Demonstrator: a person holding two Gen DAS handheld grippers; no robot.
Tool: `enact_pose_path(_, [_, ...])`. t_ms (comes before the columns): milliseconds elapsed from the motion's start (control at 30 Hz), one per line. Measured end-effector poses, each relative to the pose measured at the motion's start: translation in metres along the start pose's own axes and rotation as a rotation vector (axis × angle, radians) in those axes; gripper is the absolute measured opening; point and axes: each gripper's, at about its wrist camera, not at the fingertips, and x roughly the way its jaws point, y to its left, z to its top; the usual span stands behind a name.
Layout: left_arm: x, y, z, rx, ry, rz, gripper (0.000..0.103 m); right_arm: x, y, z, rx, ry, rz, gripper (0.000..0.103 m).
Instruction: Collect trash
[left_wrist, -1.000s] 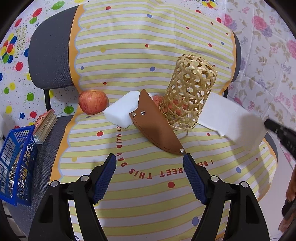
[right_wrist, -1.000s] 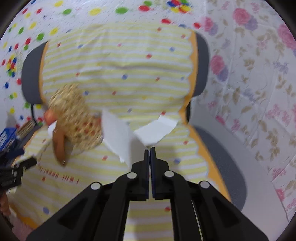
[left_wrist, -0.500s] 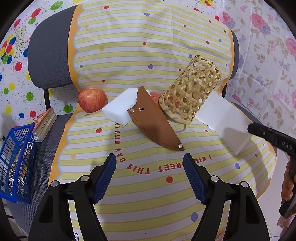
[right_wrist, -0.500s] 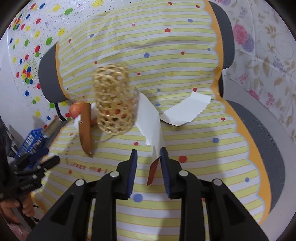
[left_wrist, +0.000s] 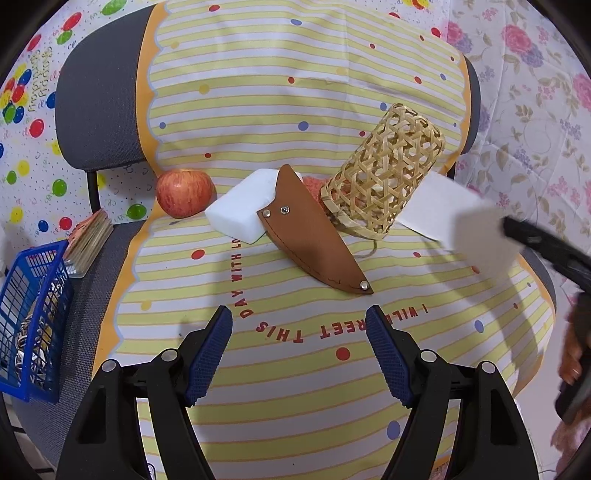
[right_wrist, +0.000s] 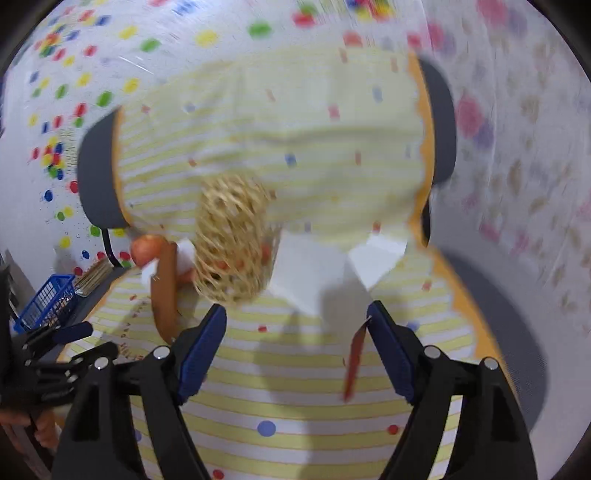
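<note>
On the striped cloth over the chair, the woven bamboo basket (left_wrist: 384, 173) leans to the right with orange and white bits inside. A white paper sheet (left_wrist: 443, 214) lies to its right, and a second white piece (right_wrist: 376, 258) sits beyond it. My left gripper (left_wrist: 299, 354) hovers open over the seat's front, short of everything. The right wrist view is blurred. There my right gripper (right_wrist: 295, 350) is opening its jaws near the white sheet (right_wrist: 310, 273). A thin red-brown strip (right_wrist: 354, 354) hangs beside its right finger, and no pad presses on it.
A red apple (left_wrist: 184, 192), a white foam block (left_wrist: 240, 210) and a brown leather sheath (left_wrist: 314, 232) lie left of the basket. A blue wire basket (left_wrist: 29, 317) and a stack of flat sticks (left_wrist: 88, 236) sit at the seat's left edge. A person's hand (left_wrist: 572, 362) shows at the right.
My right gripper went from shut to wide open, and the red-brown strip came into view between its jaws. The woven basket tipped from nearly upright to a lean. My left gripper stayed still.
</note>
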Motion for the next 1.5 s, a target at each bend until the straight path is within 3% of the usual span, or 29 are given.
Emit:
enact_pose_path(67, [-0.001,0.000,-0.001,0.003,-0.001,-0.002,0.075,0.010,-0.007,-0.001,0.049,0.031,0.013,0.060])
enact_pose_path(167, [0.000,0.003,-0.003,0.003,0.003,0.010,0.075,0.008,-0.006,-0.006,0.046,0.043,0.069,0.053])
enact_pose_path(267, [0.004,0.007,-0.003,-0.009,0.011,0.010,0.075,0.003,0.002,-0.014,-0.008,0.082,0.124,0.051])
enact_pose_path(367, [0.006,0.006,-0.002,-0.009,0.010,0.006,0.075,-0.016,0.010,-0.020,-0.069,0.054,0.101,0.050])
enact_pose_path(500, [0.005,0.003,-0.002,-0.009,0.007,-0.006,0.075,-0.039,0.008,-0.021,-0.095,0.014,0.004,0.052])
enact_pose_path(633, [0.005,0.000,-0.005,-0.003,0.010,-0.014,0.075,-0.045,0.000,-0.035,-0.134,0.055,-0.199,0.064])
enact_pose_path(700, [0.005,-0.001,-0.006,-0.005,0.014,-0.016,0.075,-0.051,-0.004,-0.042,-0.153,0.025,-0.232,0.073])
enact_pose_path(833, [0.002,-0.004,-0.008,0.004,0.013,-0.022,0.075,-0.077,-0.021,-0.045,-0.045,-0.119,0.003,0.076])
enact_pose_path(900, [0.000,-0.006,-0.008,0.005,0.008,-0.020,0.075,-0.079,-0.022,-0.040,-0.028,-0.103,0.086,0.075])
enact_pose_path(967, [-0.003,-0.005,-0.008,0.000,0.003,-0.022,0.075,-0.074,-0.015,-0.037,-0.034,-0.055,0.177,0.058])
enact_pose_path(1100, [-0.005,-0.003,-0.010,-0.010,0.002,-0.020,0.075,-0.055,0.005,-0.048,-0.094,0.067,0.218,0.035])
enact_pose_path(1167, [-0.006,-0.002,-0.012,-0.011,0.004,-0.020,0.075,-0.058,0.010,-0.053,-0.122,0.049,0.196,0.035])
enact_pose_path(1300, [-0.008,-0.001,-0.013,-0.016,0.007,-0.025,0.075,-0.060,0.012,-0.053,-0.060,0.091,0.390,0.035])
enact_pose_path(1400, [-0.011,-0.001,-0.013,-0.023,0.000,-0.029,0.075,-0.053,0.021,-0.057,-0.042,0.116,0.470,0.035])
enact_pose_path(1500, [-0.015,-0.001,-0.014,-0.023,-0.004,-0.028,0.075,-0.036,0.034,-0.061,-0.060,0.162,0.442,0.034])
